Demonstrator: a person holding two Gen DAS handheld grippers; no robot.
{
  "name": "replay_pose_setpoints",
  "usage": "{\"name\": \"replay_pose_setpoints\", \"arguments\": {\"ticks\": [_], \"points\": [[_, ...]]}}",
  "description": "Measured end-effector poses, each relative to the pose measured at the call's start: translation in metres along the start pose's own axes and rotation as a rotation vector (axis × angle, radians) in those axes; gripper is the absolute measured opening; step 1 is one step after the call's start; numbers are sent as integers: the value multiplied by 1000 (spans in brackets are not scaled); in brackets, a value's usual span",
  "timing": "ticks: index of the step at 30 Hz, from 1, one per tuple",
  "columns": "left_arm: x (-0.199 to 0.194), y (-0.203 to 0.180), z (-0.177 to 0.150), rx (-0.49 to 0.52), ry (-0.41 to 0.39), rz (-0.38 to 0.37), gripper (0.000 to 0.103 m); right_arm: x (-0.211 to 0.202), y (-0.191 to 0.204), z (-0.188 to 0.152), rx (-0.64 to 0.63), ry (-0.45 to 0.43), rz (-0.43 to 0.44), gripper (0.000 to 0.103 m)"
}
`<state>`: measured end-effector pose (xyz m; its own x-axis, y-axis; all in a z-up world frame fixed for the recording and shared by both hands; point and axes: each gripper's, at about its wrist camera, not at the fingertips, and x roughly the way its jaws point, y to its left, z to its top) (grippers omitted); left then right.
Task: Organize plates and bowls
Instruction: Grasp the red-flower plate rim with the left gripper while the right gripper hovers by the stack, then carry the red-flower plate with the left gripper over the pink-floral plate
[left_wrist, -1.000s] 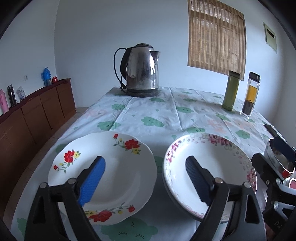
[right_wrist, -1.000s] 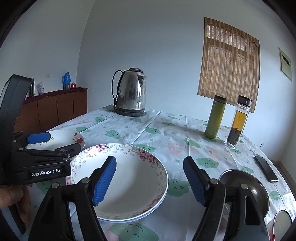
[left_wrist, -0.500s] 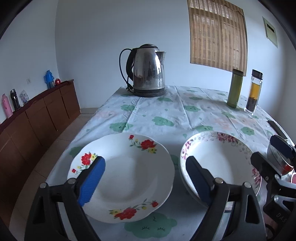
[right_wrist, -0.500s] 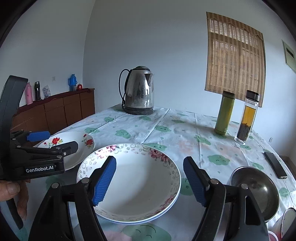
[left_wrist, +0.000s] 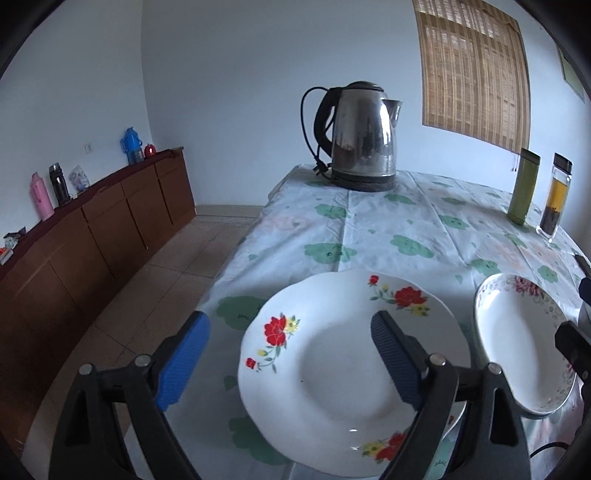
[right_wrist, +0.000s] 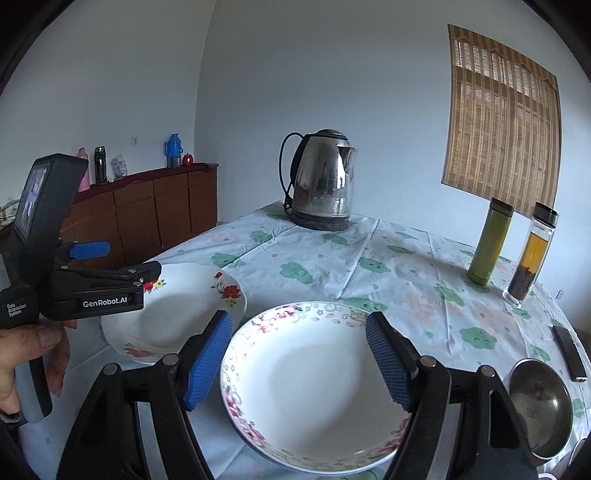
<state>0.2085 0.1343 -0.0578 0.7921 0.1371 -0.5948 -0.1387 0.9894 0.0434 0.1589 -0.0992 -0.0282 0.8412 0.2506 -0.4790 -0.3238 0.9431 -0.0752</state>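
Observation:
A white plate with red flowers (left_wrist: 343, 365) lies near the table's left edge; it also shows in the right wrist view (right_wrist: 177, 306). My left gripper (left_wrist: 291, 362) is open, its left finger outside the plate's left rim and its right finger over the plate's middle. A deeper white plate with a pink floral rim (right_wrist: 314, 387) lies to the right, also in the left wrist view (left_wrist: 524, 343). My right gripper (right_wrist: 299, 365) is open and spans this plate just above it. A steel bowl (right_wrist: 539, 398) sits at the far right.
A steel kettle (right_wrist: 321, 184) stands at the table's far side. A green flask (right_wrist: 489, 242) and a glass tea bottle (right_wrist: 532, 254) stand at the right. A black phone (right_wrist: 569, 352) lies by the right edge. A wooden sideboard (left_wrist: 85, 236) runs along the left wall.
My left gripper has moved left, so the red-flower plate now sits between and under its fingers. My right gripper has moved closer over the pink-rimmed plate. Both stay open.

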Motion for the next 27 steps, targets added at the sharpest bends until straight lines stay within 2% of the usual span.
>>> {"name": "replay_pose_setpoints", "arguments": {"ticks": [2, 4, 8, 11, 12, 18, 20, 27], "points": [[9, 6, -4, -23, 24, -10, 91, 10, 7, 6, -1, 22, 27, 75], [16, 9, -6, -22, 59, 4, 91, 20, 15, 12, -11, 41, 37, 67], [19, 17, -7, -27, 62, 22, 91, 49, 28, 24, -17, 108, 62, 55], [23, 27, -8, -74, 93, -16, 91, 73, 37, 27, -17, 173, 74, 42], [25, 29, -8, -87, 104, -24, 91, 80, 39, 27, -16, 194, 81, 40], [29, 28, -11, -89, 145, -73, 88, 110, 54, 29, -43, 291, 74, 40], [32, 26, -13, -83, 162, -85, 84, 116, 58, 30, -46, 311, 71, 40], [40, 24, -18, -76, 214, -95, 78, 141, 71, 23, -102, 419, 31, 41]]}}
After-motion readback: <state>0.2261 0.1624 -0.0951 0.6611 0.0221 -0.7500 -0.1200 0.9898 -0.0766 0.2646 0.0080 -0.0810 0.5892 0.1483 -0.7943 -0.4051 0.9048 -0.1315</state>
